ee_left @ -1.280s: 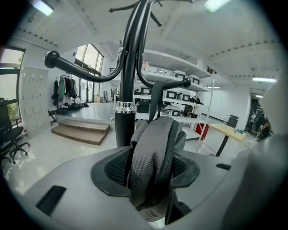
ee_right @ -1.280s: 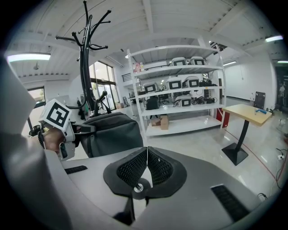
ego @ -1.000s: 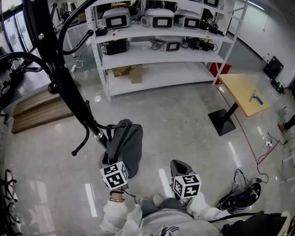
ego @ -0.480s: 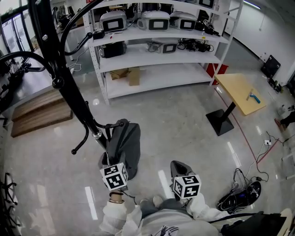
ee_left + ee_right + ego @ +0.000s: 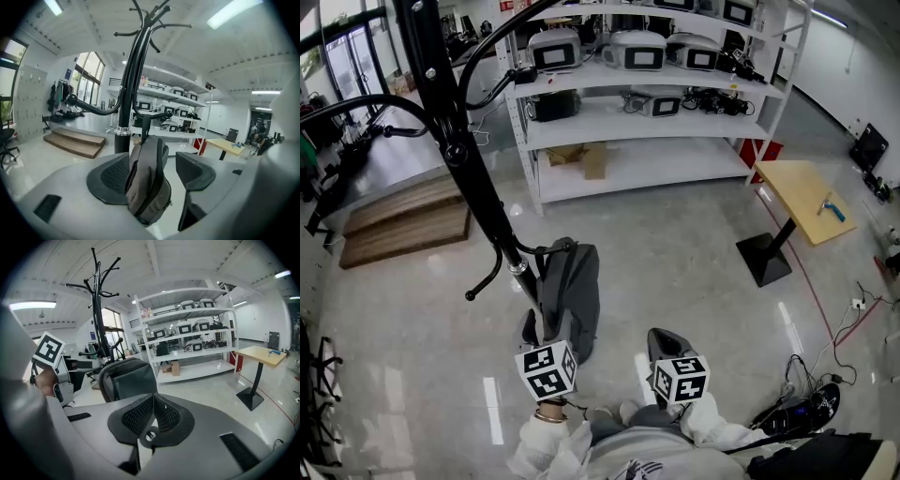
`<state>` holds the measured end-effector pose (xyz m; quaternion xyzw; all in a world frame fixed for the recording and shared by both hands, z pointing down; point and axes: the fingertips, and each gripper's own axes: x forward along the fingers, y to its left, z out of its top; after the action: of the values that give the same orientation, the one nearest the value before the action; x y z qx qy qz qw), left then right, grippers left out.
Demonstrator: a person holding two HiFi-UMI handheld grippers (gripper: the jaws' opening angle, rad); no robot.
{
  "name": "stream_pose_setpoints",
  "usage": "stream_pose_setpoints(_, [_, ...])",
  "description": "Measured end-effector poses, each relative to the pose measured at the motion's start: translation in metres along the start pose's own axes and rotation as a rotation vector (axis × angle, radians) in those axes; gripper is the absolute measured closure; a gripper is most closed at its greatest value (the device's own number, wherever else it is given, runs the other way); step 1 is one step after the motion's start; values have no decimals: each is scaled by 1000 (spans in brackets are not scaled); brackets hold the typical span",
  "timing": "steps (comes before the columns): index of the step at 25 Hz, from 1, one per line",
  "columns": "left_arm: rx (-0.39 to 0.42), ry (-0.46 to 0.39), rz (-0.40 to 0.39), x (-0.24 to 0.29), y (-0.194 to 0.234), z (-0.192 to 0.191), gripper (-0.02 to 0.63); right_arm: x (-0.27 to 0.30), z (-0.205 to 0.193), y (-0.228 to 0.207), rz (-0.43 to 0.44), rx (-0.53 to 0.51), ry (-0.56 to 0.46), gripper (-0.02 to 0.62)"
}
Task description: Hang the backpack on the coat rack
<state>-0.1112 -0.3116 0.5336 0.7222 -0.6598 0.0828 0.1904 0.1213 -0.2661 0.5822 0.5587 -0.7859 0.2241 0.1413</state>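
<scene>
The grey backpack (image 5: 572, 298) hangs by its top strap from a low hook (image 5: 551, 249) of the black coat rack (image 5: 478, 183). My left gripper (image 5: 553, 343) is just in front of the bag's lower part. In the left gripper view the backpack (image 5: 147, 180) hangs between the two pads. The jaws have just been opening and stand wide, the right pad (image 5: 194, 171) well off the bag. My right gripper (image 5: 667, 341) stays low at the right, shut (image 5: 152, 416) with nothing in it. The right gripper view also holds the backpack (image 5: 126, 378) and the coat rack (image 5: 97, 319).
White shelving (image 5: 647, 103) with boxy devices stands behind the rack. A small wooden table (image 5: 806, 192) on a black foot is at the right, wooden steps (image 5: 403, 220) at the left. Cables and a dark bag (image 5: 802, 408) lie on the floor at lower right.
My left gripper has drawn back a little from the backpack, which stays hanging on the hook. The right gripper has kept still.
</scene>
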Motion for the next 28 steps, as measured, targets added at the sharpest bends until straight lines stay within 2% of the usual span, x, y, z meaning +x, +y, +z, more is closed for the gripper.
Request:
stream_pose_setpoints(3, [-5, 17, -7, -9, -6, -7, 326, 3, 0, 13, 40, -15, -4, 581])
stream_pose_setpoints(6, [-25, 22, 11, -20, -7, -13, 424, 8, 4, 30, 89, -42, -7, 581])
stream_pose_setpoints(10, [-38, 35, 46, -35, -7, -22, 497, 14, 6, 60, 177, -93, -5, 581])
stream_pose_setpoints(13, [-60, 55, 77, -44, -7, -33, 598, 15, 6, 82, 251, -111, -3, 581])
stream_pose_setpoints(16, [-81, 79, 83, -54, -12, -43, 603, 13, 2, 96, 308, -113, 11, 581])
stream_pose_setpoints(21, [-68, 105, 106, -67, -17, -54, 603, 10, -12, 105, 362, -102, 54, 581])
stream_pose_setpoints(28, [-68, 119, 80, -74, -25, -61, 603, 1, -13, 101, 332, -83, 46, 581])
